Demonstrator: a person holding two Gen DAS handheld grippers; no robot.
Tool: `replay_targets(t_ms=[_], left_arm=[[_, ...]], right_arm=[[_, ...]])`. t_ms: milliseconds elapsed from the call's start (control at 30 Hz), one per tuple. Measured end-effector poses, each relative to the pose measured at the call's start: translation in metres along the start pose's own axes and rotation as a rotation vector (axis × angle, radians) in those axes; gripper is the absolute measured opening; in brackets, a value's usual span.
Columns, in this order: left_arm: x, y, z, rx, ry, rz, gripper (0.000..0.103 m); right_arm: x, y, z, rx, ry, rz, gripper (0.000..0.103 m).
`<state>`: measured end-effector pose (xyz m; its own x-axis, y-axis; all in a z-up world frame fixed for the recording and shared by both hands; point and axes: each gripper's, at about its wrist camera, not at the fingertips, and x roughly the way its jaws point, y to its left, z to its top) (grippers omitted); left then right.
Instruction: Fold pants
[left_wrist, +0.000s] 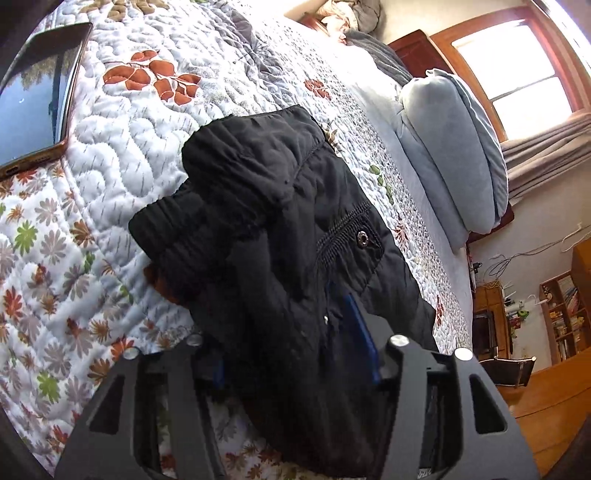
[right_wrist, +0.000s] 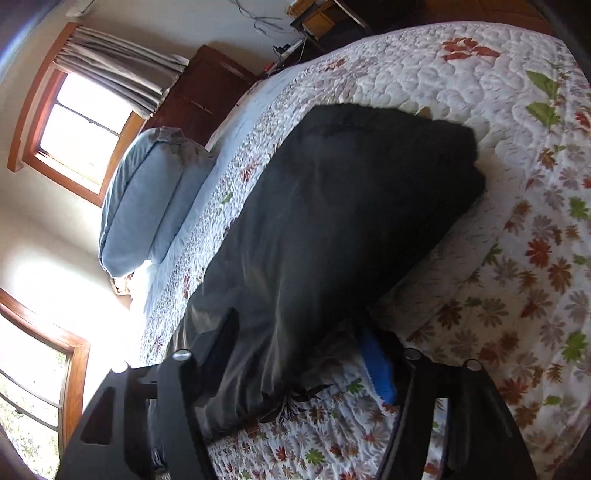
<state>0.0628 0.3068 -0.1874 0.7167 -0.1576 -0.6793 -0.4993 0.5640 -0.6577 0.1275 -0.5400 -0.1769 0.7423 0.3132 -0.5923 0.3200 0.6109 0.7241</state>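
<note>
Black pants (left_wrist: 280, 229) lie bunched on a floral quilt (left_wrist: 122, 122); the waistband with a metal snap shows in the left wrist view. My left gripper (left_wrist: 295, 354) has its fingers spread wide with the pants' fabric lying between them, blue pads on each side. In the right wrist view the pants (right_wrist: 351, 206) stretch away as a long dark folded slab. My right gripper (right_wrist: 303, 354) is open around the near end of the pants, with a blue pad on its right finger.
A phone (left_wrist: 33, 92) lies on the quilt at the far left. Blue-grey pillows (left_wrist: 458, 155) (right_wrist: 144, 199) sit at the bed's head near windows. Shelves and a wooden floor lie beyond the bed edge.
</note>
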Motion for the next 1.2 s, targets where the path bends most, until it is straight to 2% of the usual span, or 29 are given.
replay_targets(t_ms=[33,100,133,167,233,400,567,667,800,900,967,1033,1067,1133,1200], left_arm=[[-0.006,-0.005,-0.003,0.030,-0.003,0.017,0.074],[-0.017,-0.015,-0.011,0.091,-0.020,0.116,0.098],[-0.022,-0.020,-0.016,0.120,-0.025,0.167,0.098],[-0.025,-0.024,-0.021,0.143,-0.021,0.169,0.098],[-0.031,-0.030,-0.032,0.161,0.003,0.147,0.098],[-0.034,-0.029,-0.056,0.108,0.057,0.127,0.098],[-0.032,-0.030,-0.074,0.077,0.073,0.137,0.098],[-0.029,-0.032,-0.083,0.071,0.082,0.137,0.098],[-0.023,-0.038,-0.093,0.100,0.103,0.149,0.098],[-0.021,-0.043,-0.098,0.123,0.118,0.129,0.098],[-0.019,-0.045,-0.102,0.118,0.130,0.112,0.098],[-0.016,-0.046,-0.106,0.119,0.138,0.114,0.098],[-0.015,-0.047,-0.108,0.123,0.143,0.118,0.098],[-0.017,-0.047,-0.112,0.137,0.150,0.117,0.098],[-0.020,-0.048,-0.115,0.148,0.157,0.111,0.098]], right_arm=[[-0.007,-0.007,0.000,0.025,-0.012,0.005,0.068],[-0.017,-0.019,0.001,0.092,-0.039,0.042,0.069],[-0.018,-0.026,0.001,0.121,-0.047,0.061,0.069],[-0.018,-0.031,0.003,0.145,-0.056,0.077,0.069],[-0.014,-0.036,0.006,0.170,-0.065,0.103,0.069],[-0.007,-0.038,0.012,0.172,-0.092,0.121,0.069],[-0.002,-0.034,0.012,0.202,-0.121,0.115,0.069],[-0.002,-0.032,0.002,0.242,-0.145,0.149,0.069],[0.002,-0.032,-0.003,0.230,-0.148,0.132,0.069],[0.012,-0.032,0.007,0.284,-0.186,0.163,0.069],[0.019,-0.036,0.014,0.321,-0.202,0.153,0.057],[0.026,-0.040,0.021,0.343,-0.189,0.124,0.036],[0.028,-0.041,0.022,0.352,-0.195,0.123,0.034],[0.026,-0.036,0.022,0.326,-0.208,0.124,0.021],[0.017,-0.020,0.022,0.253,-0.241,0.101,0.018]])
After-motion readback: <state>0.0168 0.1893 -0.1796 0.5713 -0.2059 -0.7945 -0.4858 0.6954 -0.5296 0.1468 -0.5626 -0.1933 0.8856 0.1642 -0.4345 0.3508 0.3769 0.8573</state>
